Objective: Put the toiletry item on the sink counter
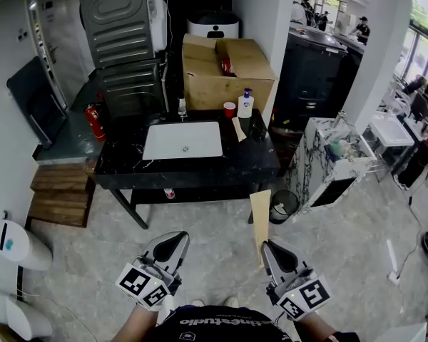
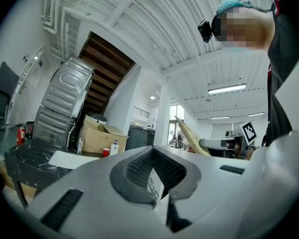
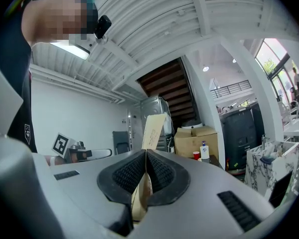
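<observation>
In the head view, the sink counter [image 1: 121, 164] with its white basin [image 1: 182, 141] stands well apart from the person, across a stretch of floor. The right gripper [image 1: 273, 251] is low in the picture and holds a flat beige packet [image 1: 260, 219], which I judge to be the toiletry item. The packet points forward toward the counter, probably so that it can be laid down flat there. The left gripper [image 1: 170, 246] is beside it, and nothing sticks out of it. A soap bottle [image 1: 245, 104] and a red cup [image 1: 230, 109] stand behind the basin, so the bare black surface at the front seems the easier place.

In the left gripper view, the jaws meet at the tips and I see no object between them. This hand appears only to wait.

In the right gripper view, the jaws are pressed together on the lower end of the packet, which rises upright out of them. Gripping one end leaves the long part free for placing.
</observation>
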`<state>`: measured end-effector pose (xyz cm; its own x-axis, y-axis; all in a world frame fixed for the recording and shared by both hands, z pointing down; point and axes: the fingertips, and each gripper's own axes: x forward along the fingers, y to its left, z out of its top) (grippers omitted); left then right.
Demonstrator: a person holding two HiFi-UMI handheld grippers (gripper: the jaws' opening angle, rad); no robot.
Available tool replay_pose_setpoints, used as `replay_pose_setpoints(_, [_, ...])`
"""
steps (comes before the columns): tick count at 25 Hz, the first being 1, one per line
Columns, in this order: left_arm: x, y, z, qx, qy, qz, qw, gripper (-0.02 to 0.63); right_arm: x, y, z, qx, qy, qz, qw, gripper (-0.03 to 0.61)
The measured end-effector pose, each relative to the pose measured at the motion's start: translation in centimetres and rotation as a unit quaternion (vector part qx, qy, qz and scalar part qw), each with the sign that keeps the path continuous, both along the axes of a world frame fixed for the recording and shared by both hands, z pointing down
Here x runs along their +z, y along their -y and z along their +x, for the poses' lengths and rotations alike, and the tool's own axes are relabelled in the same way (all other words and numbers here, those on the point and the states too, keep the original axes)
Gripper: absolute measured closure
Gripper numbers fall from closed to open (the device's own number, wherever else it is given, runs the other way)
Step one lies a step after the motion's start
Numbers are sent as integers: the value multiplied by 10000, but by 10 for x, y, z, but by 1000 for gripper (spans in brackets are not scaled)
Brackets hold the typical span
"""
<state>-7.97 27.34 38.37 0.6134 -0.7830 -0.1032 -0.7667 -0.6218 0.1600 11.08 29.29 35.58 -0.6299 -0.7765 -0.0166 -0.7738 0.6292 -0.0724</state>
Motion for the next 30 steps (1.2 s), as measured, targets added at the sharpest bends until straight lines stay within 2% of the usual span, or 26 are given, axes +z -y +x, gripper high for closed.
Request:
replay_pose_setpoints(12, [-7,-4,40,-275,146,121,9994,600,4,3,38,-276,27,2,9996,537])
replay_pose_setpoints(18, [-1,1,50,-313,228,61,9992,600,12,15,53,-240,157,-113,9995,537])
replay_pose_setpoints(24, [5,37,45,-342,243,60,9991,600,20,47,52,-182,146,-185,9996,537])
replay_pose_setpoints(30, [15,98,32,-203,104,47,9997,600,23,103,37,-53,7,-221,9997,537])
